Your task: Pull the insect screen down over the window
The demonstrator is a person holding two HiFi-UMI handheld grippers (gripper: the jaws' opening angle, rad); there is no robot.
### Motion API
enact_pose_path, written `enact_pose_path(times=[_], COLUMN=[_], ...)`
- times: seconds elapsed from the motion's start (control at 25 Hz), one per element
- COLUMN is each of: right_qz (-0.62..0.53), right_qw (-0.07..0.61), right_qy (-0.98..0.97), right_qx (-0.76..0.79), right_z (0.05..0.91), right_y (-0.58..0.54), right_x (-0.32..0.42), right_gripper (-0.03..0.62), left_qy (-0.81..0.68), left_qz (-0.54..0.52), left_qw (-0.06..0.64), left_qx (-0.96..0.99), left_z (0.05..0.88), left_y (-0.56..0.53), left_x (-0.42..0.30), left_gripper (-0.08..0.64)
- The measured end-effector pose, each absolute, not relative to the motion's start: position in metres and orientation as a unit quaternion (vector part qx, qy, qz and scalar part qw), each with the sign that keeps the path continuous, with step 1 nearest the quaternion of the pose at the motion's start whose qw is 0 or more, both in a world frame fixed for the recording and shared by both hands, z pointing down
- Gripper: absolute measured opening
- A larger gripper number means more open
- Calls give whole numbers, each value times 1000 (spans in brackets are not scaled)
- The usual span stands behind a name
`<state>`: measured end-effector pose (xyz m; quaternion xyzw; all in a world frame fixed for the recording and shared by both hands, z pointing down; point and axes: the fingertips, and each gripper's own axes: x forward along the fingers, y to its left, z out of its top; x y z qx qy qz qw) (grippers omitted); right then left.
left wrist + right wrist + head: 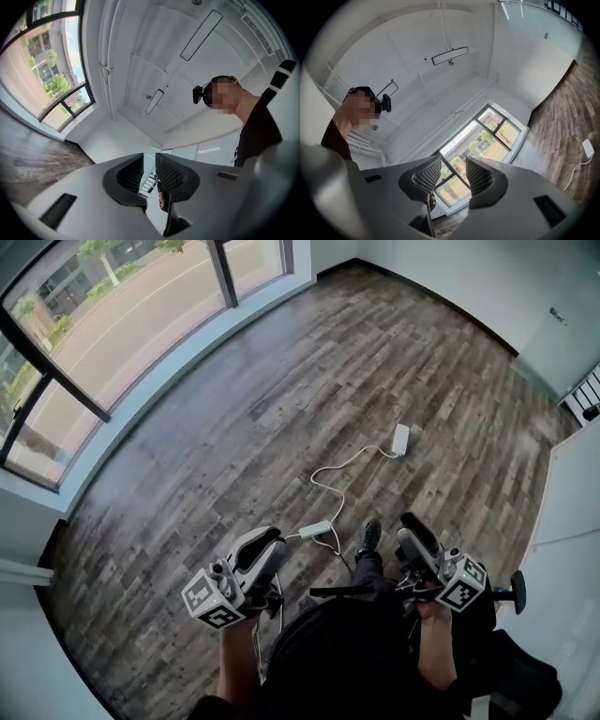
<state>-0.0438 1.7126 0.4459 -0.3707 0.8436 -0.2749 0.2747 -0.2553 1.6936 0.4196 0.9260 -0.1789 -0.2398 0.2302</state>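
The window [112, 315] has a dark frame and runs along the far left wall above a pale sill; no insect screen can be made out on it. My left gripper [270, 542] and right gripper [412, 523] are held close to the person's body, well back from the window and tilted upward. In the left gripper view the left gripper [149, 163] shows a narrow gap with nothing in it, and the window [47, 70] lies at the left. The right gripper [453, 169] stands open and empty, with the window [480, 136] seen beyond its jaws.
A white adapter [400, 439] and its cable [328, 486] trail over the wood floor [281, 399] to a white box [315, 530] by the person's shoe [369, 535]. A white radiator [581, 395] stands at the right wall.
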Motion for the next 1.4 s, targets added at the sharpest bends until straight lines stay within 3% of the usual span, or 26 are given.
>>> enact_pose_path(times=[0.2, 0.72, 1.4], right_qz=[-289, -309, -303], right_qw=[278, 286, 295], right_qy=[855, 862, 867], right_qx=[-328, -284, -264], right_z=[462, 458, 444], right_y=[1618, 1463, 1382], right_x=[-16, 133, 163], right_gripper=[147, 147, 147], left_qy=[-212, -195, -168], left_qz=[-235, -210, -240], left_qw=[223, 241, 221], left_qx=[922, 927, 930], left_z=[429, 415, 394], left_y=[1612, 1471, 1377], left_x=[-217, -21, 30], left_gripper=[72, 86, 89])
